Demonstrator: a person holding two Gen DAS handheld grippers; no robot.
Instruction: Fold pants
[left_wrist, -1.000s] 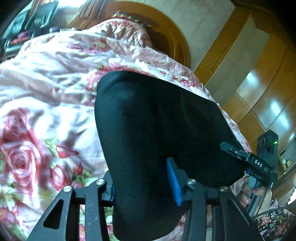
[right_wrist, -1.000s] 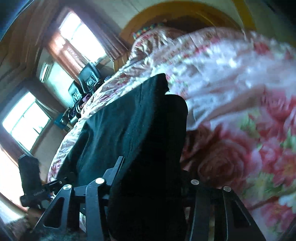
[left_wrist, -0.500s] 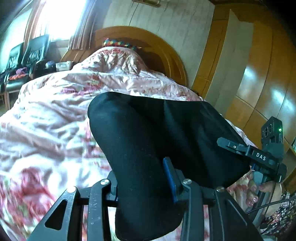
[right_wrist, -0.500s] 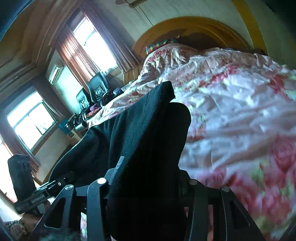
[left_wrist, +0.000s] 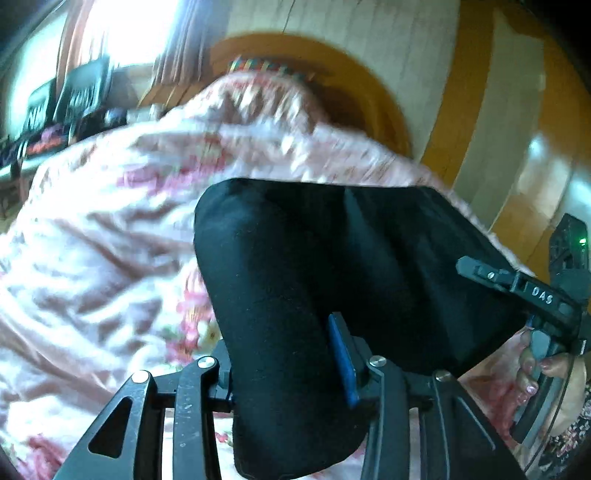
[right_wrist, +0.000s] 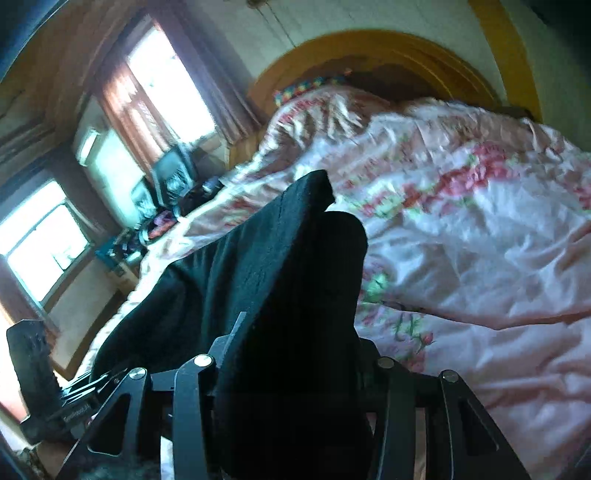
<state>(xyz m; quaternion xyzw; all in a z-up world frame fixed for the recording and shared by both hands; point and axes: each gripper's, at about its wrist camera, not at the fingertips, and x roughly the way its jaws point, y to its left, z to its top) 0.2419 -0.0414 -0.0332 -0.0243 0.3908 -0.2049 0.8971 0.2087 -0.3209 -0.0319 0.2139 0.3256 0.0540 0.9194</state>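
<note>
Black pants hang stretched between my two grippers above a bed. My left gripper is shut on one end of the cloth; its blue pad presses the fabric and the cloth bulges over the fingers. My right gripper is shut on the other end of the pants, which hides its fingertips. The right gripper also shows at the right of the left wrist view, and the left gripper shows at the lower left of the right wrist view.
A pink floral quilt covers the bed below. A curved wooden headboard and a colourful pillow edge are at the far end. Windows and black chairs stand to the left, wooden wardrobe panels to the right.
Both grippers have lifted and tilted up with the pants; the view now shows more of the headboard and walls and less of the near quilt. Both grips stay shut.
</note>
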